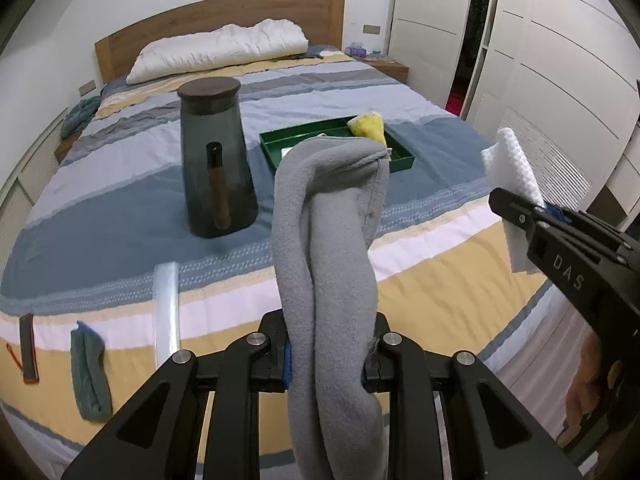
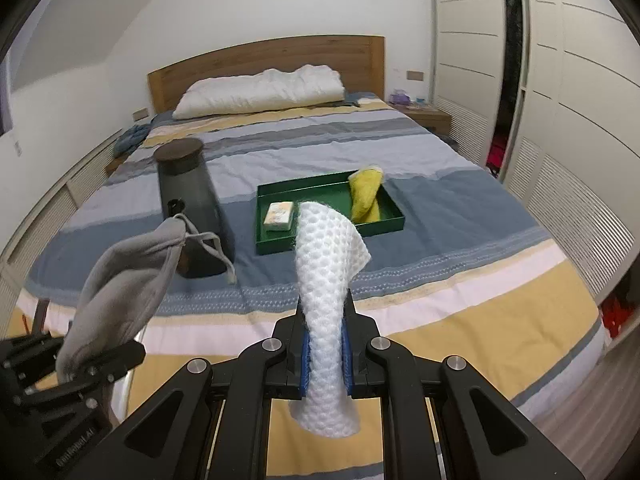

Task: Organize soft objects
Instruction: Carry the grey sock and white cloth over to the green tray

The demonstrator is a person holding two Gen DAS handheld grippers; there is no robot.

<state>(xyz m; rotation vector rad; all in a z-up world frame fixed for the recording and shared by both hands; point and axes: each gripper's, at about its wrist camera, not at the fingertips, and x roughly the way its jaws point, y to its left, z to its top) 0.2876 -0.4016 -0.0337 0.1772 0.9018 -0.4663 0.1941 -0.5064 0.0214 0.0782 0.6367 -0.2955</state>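
My left gripper (image 1: 326, 364) is shut on a grey fleece pouch (image 1: 332, 240) and holds it upright above the bed's foot. The pouch with its drawstring also shows in the right wrist view (image 2: 124, 280). My right gripper (image 2: 326, 352) is shut on a white waffle-textured cloth (image 2: 326, 280), held up in the air; the cloth also shows in the left wrist view (image 1: 510, 168). A green tray (image 2: 384, 228) lies on the bed ahead, holding a yellow cloth (image 2: 366, 192) and a small packet (image 2: 280, 216).
A dark smoked-glass carafe (image 1: 214, 160) with a wooden lid stands on the striped bedspread left of the tray. A teal sock (image 1: 90, 372), a clear plastic strip (image 1: 166, 312) and a dark strap (image 1: 28, 348) lie near the bed's foot. White pillow (image 1: 216, 48) by the headboard; wardrobes on the right.
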